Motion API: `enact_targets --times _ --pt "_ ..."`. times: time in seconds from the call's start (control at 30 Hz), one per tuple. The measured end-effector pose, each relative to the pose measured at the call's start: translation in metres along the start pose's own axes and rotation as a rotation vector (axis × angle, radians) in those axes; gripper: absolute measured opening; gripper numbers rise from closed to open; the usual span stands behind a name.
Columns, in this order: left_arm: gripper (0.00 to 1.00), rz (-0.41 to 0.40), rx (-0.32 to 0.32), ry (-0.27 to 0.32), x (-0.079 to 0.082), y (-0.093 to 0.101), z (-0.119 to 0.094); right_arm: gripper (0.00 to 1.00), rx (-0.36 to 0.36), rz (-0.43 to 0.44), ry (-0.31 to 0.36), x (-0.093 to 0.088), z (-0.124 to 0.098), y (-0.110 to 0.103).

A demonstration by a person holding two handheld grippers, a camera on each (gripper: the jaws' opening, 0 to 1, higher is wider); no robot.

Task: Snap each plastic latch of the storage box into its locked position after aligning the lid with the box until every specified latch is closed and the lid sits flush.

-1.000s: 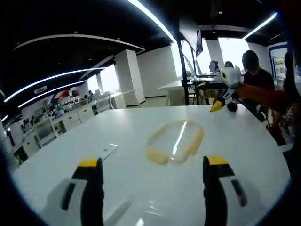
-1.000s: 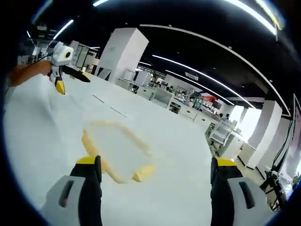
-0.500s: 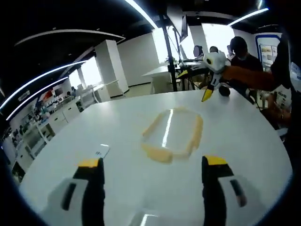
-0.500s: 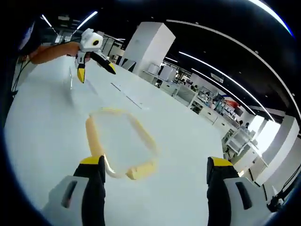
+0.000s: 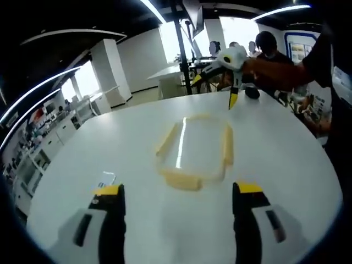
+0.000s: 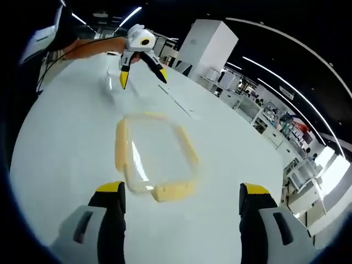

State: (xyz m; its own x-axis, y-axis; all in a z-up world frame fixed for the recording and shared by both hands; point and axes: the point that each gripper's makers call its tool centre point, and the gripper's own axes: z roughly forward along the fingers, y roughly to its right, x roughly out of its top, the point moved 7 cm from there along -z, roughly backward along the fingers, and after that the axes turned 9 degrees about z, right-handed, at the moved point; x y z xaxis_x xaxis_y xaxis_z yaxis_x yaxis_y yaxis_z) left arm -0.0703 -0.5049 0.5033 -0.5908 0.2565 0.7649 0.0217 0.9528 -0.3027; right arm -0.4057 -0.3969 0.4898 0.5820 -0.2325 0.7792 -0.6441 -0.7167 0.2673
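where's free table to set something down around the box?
Bare table on both long sides of the box and between its near latch and the left gripper. A small card lies off that gripper's left jaw. In the right gripper view, bare between box and right gripper. Crowded at the far end: the other gripper hangs there.

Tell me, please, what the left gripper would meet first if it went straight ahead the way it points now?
Probably the lid with yellow latches, lying on the white table ahead of the left gripper; its near latch comes first, though depth is unclear.
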Motion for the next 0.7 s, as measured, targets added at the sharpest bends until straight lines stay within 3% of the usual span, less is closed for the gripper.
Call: enact_targets --times 0.07,0.2,0.37,0.7 --pt "0.79 0.015 -0.024 -0.012 0.000 -0.002 0.005 0.84 0.028 -0.012 -0.015 -0.001 0.004 0.003" --pt "0.66 0.038 -0.083 -0.039 -0.002 -0.006 0.015 0.76 0.119 -0.020 -0.035 -0.003 0.013 0.003" --pt "0.65 0.056 -0.137 -0.071 -0.003 -0.011 0.029 0.73 0.190 -0.043 -0.129 -0.013 0.019 0.006" --pt "0.58 0.090 -0.233 -0.111 -0.005 -0.007 0.048 0.70 0.317 -0.030 -0.164 -0.016 0.026 0.016"
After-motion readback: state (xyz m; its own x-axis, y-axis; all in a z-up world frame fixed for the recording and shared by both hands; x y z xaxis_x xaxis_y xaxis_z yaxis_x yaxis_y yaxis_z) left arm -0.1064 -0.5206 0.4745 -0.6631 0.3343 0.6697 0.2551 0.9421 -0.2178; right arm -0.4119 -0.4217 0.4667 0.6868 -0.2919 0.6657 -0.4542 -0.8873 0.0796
